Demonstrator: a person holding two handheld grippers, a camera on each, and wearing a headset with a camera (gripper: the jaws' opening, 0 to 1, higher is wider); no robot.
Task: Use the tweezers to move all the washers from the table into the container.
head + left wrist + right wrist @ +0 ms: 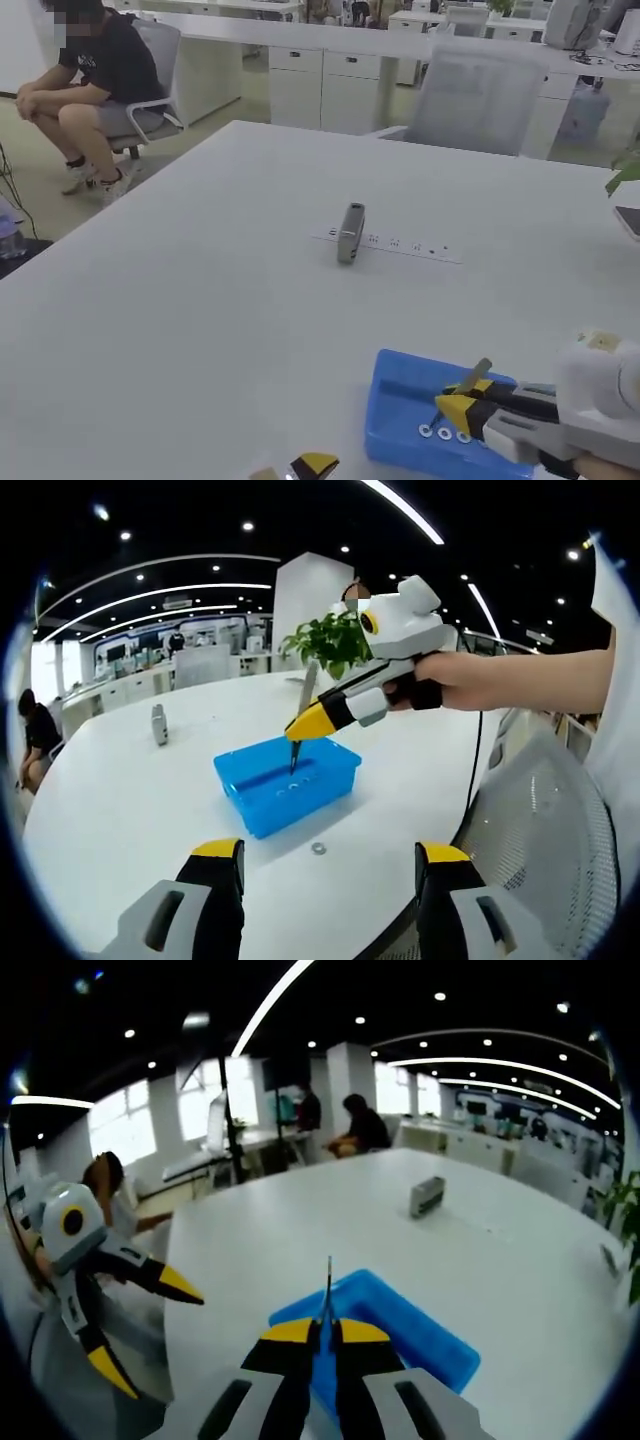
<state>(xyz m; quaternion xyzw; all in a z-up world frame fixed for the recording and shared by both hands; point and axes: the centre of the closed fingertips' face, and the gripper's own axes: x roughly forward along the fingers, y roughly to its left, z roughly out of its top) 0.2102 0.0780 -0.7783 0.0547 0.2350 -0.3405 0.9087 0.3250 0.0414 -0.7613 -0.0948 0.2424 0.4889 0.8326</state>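
A blue container sits at the table's near right corner, with several washers lying in it. My right gripper hovers over it, shut on metal tweezers whose tips point down into the container. One washer lies on the white table just in front of the container, between the fingers of my open left gripper. The right gripper view looks along the tweezers over the container, with the left gripper open at the left.
A grey adapter stands on a power strip set into the table's middle. A person sits on a chair at the far left. A grey office chair stands behind the table. A plant is beyond the right gripper.
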